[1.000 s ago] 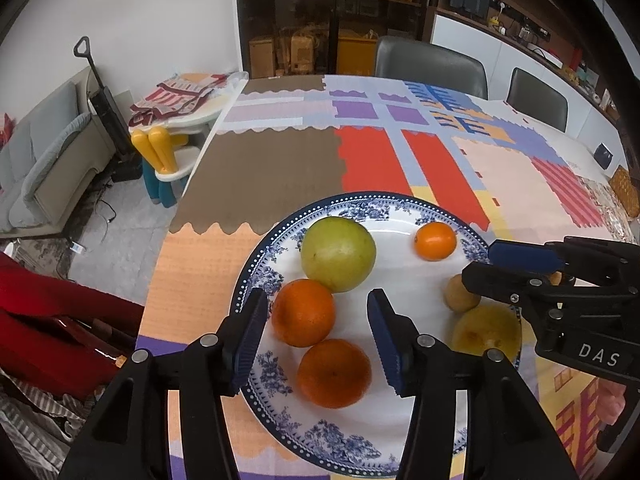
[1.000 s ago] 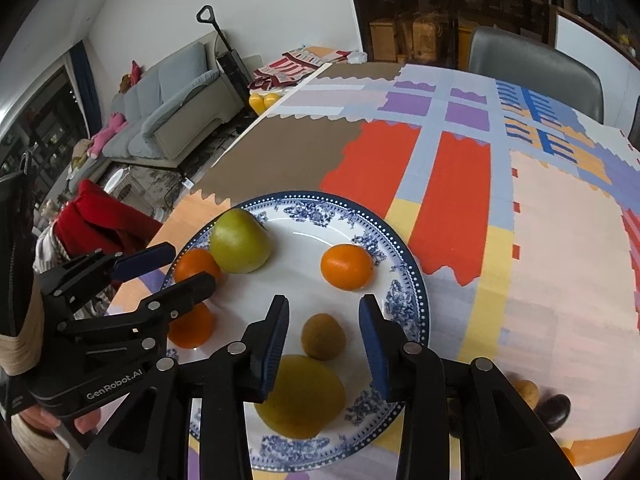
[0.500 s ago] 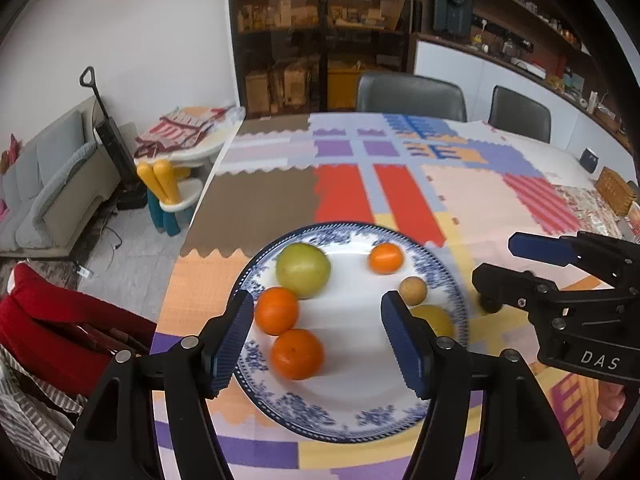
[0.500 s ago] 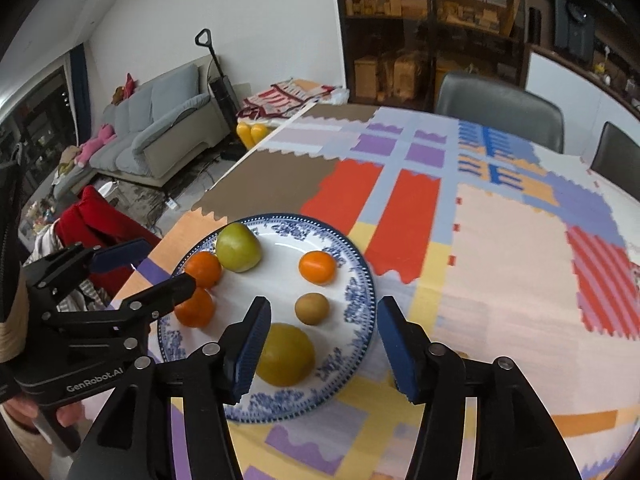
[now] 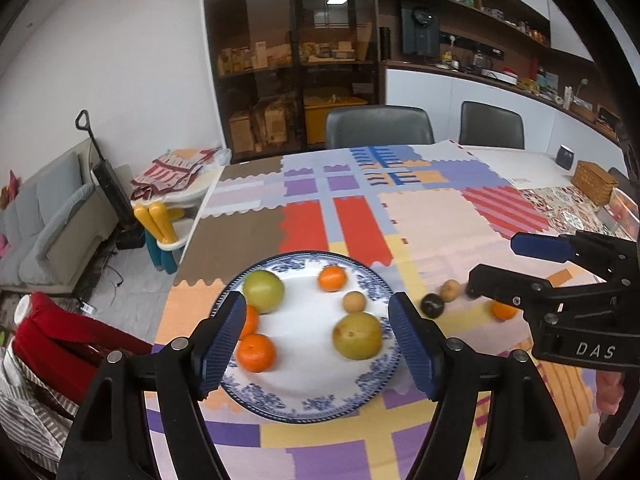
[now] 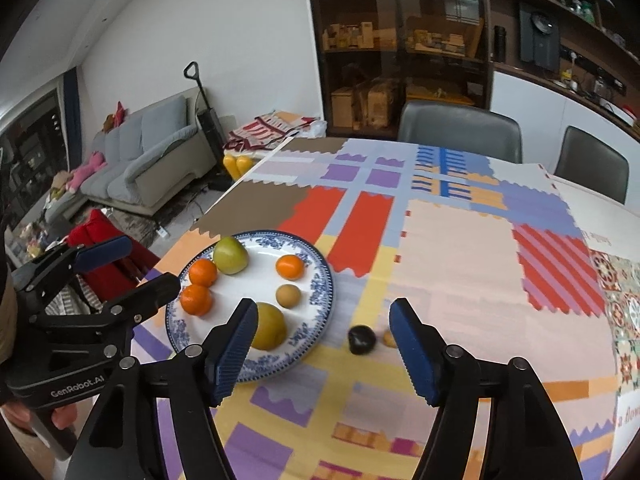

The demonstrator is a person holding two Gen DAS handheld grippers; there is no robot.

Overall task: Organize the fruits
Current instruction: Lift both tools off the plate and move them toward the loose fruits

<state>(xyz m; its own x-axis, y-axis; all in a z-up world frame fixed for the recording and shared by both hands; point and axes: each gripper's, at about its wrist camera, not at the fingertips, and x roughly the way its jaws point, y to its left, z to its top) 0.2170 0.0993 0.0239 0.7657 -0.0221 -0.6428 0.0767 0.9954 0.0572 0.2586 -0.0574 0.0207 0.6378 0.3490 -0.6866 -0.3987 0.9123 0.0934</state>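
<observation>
The bench [image 5: 432, 216], covered in a patchwork cloth of red, purple, yellow and pink panels, fills the middle of both views. On it, toward 6 o'clock in the left wrist view, sits the blue-rimmed plate [image 5: 362, 394], white in the centre. The left hand-held gripper [image 5: 316, 344] hangs above the plate with its blue pads spread wide and nothing between them; the right hand-held gripper [image 6: 322, 346] is likewise spread and empty, over the cloth just right of the plate's rim. On the plate, the yellow-green fruit [image 5: 357, 336] lies at 4 o'clock and the green apple [image 5: 264, 291] at 10 o'clock. Two oranges sit at the plate's 8 o'clock edge, the near orange [image 5: 256, 353] in front and the far orange [image 6: 203, 272] close behind it, partly hidden by the left pad in the left wrist view. A lone mandarin [image 5: 332, 279] rests at 1 o'clock, and a small tan fruit [image 5: 354, 302] lies between it and the yellow-green fruit. Off the plate on the cloth, at its 3 o'clock, lie a dark round fruit [image 6: 361, 339] and a small brown fruit [image 5: 450, 290] close together, with another orange fruit [image 5: 503, 310] farther right, partly behind the right hand-held gripper's finger.
</observation>
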